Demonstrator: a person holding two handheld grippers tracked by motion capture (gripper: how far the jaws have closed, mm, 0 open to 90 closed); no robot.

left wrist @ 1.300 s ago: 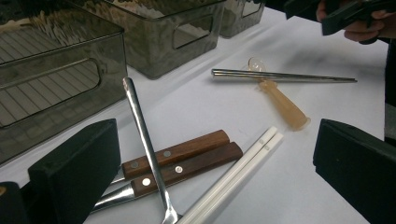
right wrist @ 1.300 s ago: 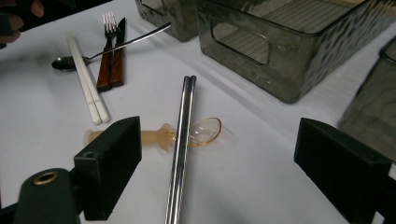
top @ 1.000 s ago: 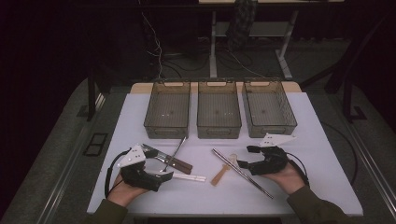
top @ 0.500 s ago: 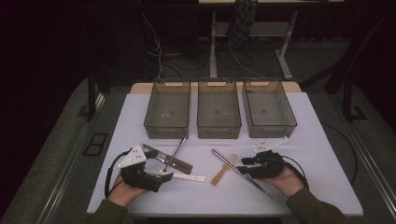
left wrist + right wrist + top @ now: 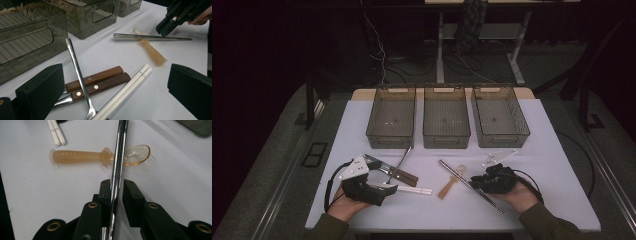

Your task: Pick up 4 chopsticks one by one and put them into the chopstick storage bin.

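Observation:
A pair of metal chopsticks [image 5: 462,176] lies slantwise on the white table [image 5: 552,170], across the bowl of an amber plastic spoon [image 5: 449,186]. My right gripper [image 5: 476,183] sits low over their middle. In the right gripper view its jaws [image 5: 116,187] are shut on the metal chopsticks [image 5: 117,157], which still rest on the amber spoon [image 5: 77,156]. My left gripper [image 5: 384,190] lies at the front left, open. In its own view the left gripper [image 5: 117,77] has two wood-handled knives [image 5: 100,81], a metal utensil [image 5: 77,70] and white chopsticks [image 5: 127,87] between its wide jaws.
Three dark mesh bins [image 5: 391,117], [image 5: 446,116], [image 5: 499,116] stand in a row at the back of the table. The right gripper [image 5: 175,17] appears far off in the left gripper view. Bare tabletop lies at the right and along the front edge.
My right gripper has moved left and down onto the metal chopsticks and its jaws have closed around them. The left gripper has stayed where it was.

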